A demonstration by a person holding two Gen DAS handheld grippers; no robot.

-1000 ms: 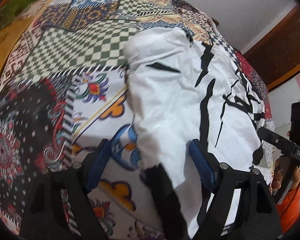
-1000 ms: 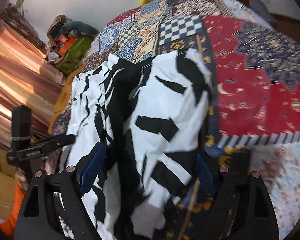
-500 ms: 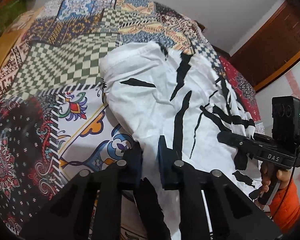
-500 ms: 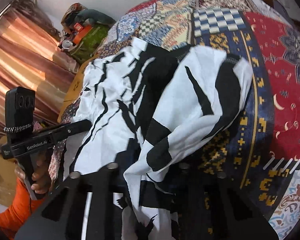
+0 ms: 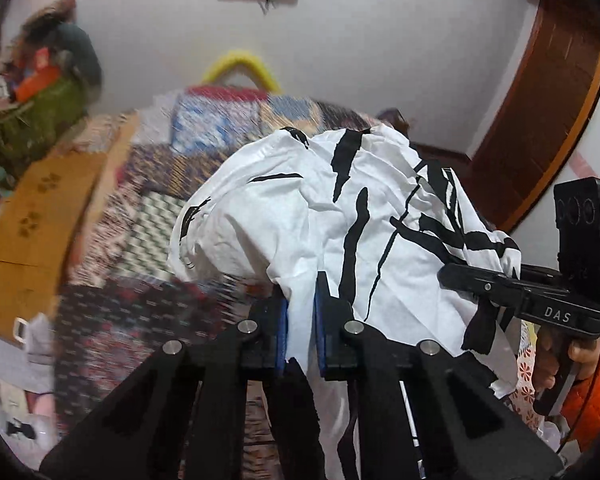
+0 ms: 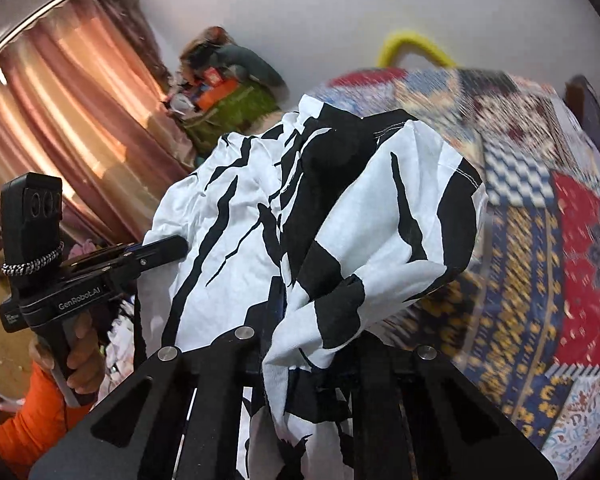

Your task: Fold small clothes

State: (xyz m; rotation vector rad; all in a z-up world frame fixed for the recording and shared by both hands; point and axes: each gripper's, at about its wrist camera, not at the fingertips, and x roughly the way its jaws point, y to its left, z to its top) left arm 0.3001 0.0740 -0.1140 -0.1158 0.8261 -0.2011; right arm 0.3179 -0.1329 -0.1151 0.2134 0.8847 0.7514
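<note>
A white garment with black streaks (image 5: 340, 216) is held up above the patchwork bedspread (image 6: 540, 248). Its near edge is clamped between the blue pads of the left gripper (image 5: 301, 320). A bunched fold at its other side is pinched by the right gripper (image 6: 296, 320), whose tips are largely hidden by cloth.
</note>
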